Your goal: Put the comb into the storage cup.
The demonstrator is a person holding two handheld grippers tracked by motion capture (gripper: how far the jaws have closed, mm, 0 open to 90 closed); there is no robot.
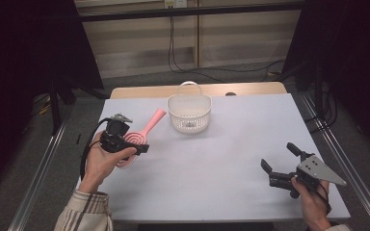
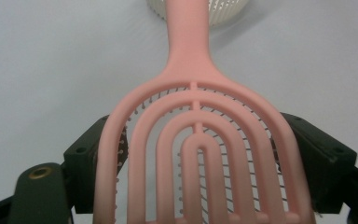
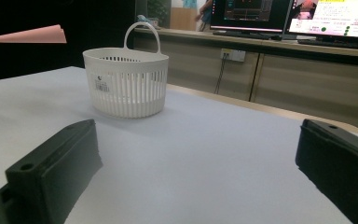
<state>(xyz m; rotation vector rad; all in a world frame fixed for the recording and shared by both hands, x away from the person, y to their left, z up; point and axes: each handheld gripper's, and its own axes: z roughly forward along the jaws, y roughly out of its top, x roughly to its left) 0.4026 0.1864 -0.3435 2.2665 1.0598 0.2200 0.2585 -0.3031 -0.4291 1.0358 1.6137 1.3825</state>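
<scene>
Two hand-held grippers up: my left hand-held gripper [image 1: 134, 147] clamps the pink brush [image 2: 198, 154] by its head, handle aimed at the white basket [image 1: 189, 113] at one o'clock; my right hand-held gripper [image 1: 279, 158] hovers released over the bench [image 1: 221, 163].
</scene>
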